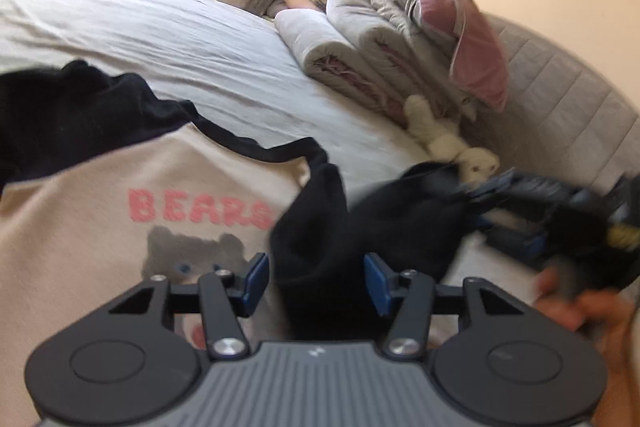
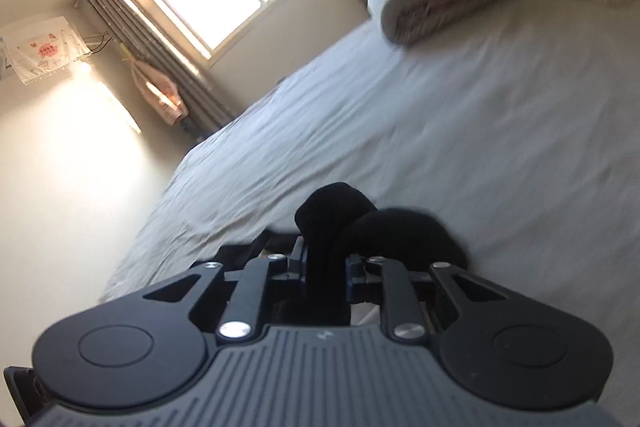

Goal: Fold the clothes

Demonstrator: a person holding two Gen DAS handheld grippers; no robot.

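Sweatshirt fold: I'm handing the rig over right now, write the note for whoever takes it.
Left gripper: open, black sleeve lying between its pads, not pinched.
Right gripper: shut on the sleeve's cuff end, held above the bed.
Sweatshirt: front up on the bed, BEARS print showing, body spread flat, other sleeve bunched at far left.
Done: one sleeve picked up, nothing folded yet as far as the views show.
Left: lay this sleeve across the body, do the other, then fold the body.
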